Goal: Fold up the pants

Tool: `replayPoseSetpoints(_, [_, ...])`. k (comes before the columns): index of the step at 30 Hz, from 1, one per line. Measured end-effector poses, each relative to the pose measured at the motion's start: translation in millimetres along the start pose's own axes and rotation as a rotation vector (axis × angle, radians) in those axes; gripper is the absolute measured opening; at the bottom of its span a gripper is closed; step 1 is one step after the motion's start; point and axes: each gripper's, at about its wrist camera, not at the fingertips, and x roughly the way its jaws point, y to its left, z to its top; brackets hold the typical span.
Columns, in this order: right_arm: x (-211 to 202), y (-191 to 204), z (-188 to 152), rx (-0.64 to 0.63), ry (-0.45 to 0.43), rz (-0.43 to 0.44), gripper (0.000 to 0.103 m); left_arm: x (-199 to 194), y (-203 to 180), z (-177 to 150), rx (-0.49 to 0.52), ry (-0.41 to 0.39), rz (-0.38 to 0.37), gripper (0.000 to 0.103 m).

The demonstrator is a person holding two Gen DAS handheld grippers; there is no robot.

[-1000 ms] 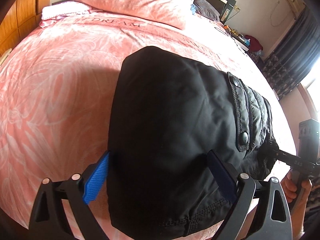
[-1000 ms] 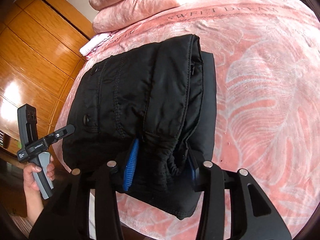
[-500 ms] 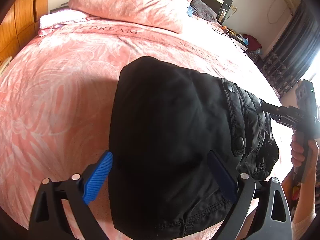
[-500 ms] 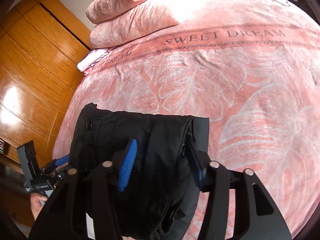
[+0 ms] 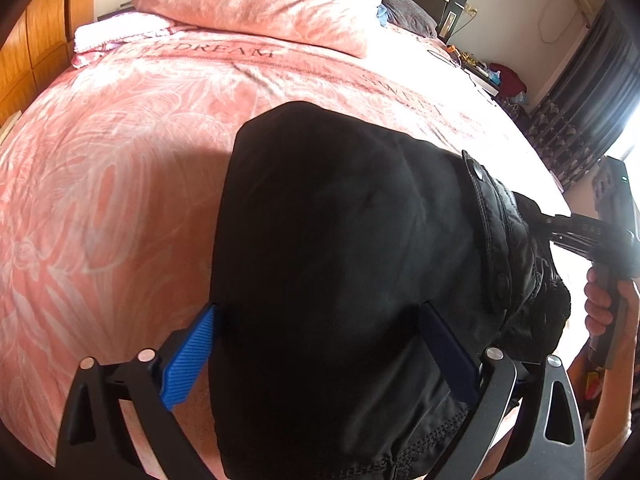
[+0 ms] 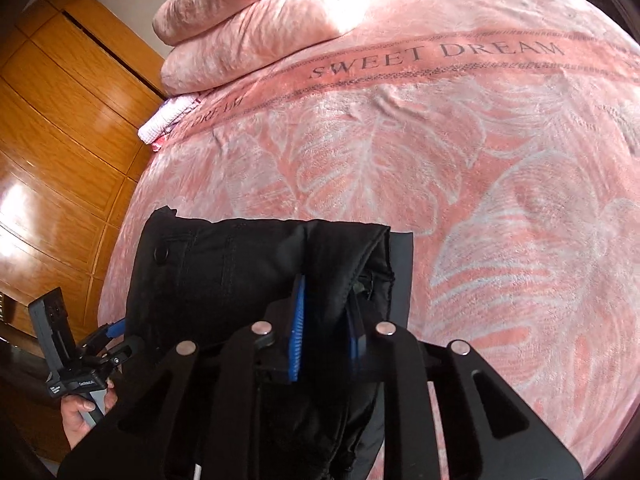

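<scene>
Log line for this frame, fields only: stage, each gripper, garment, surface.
stage: mid-fold | left gripper: open, straddling black pants | right gripper: shut on pants' edge | pants: bundled, folded | surface: pink blanket

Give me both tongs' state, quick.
Left tongs: open, straddling the black pants, not pinching.
Right tongs: shut on the black pants' folded edge.

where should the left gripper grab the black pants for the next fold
Grip the near hem edge of the black pants, coming in low from the bed's near side: the left gripper straddles the bundle too widely, while the right gripper already pinches a thin folded edge.
</scene>
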Motion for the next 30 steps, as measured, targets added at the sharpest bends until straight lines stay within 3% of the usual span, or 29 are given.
replayPoseSetpoints(4, [-32,2,-23,-0.03,-0.041,-0.02,0.043,-9,0,-4,0.004,-0.003,0.002,0.099])
replayPoseSetpoints(9, [-57,0,-66,-0.004,-0.032,0.024,0.043,-20,-9,-12,0.033,-0.01,0.013,0.099])
replayPoseSetpoints(15, [-53,9,-96,0.005,0.022,0.052,0.046,-22,-23,-23,0.042,-0.007,0.02,0.099])
replayPoseSetpoints(17, [-43,12,-101,0.004,0.046,0.057,0.046,-20,-29,-27,0.064,-0.012,0.049,0.099])
replayPoseSetpoints(21, [-31,16,-104,0.01,0.074,0.068,0.036,-17,-38,-32,0.085,-0.016,0.093,0.099])
replayPoseSetpoints(30, [-62,31,-106,-0.038,0.023,0.058,0.033,-23,-41,-33,0.09,-0.025,0.075,0.099])
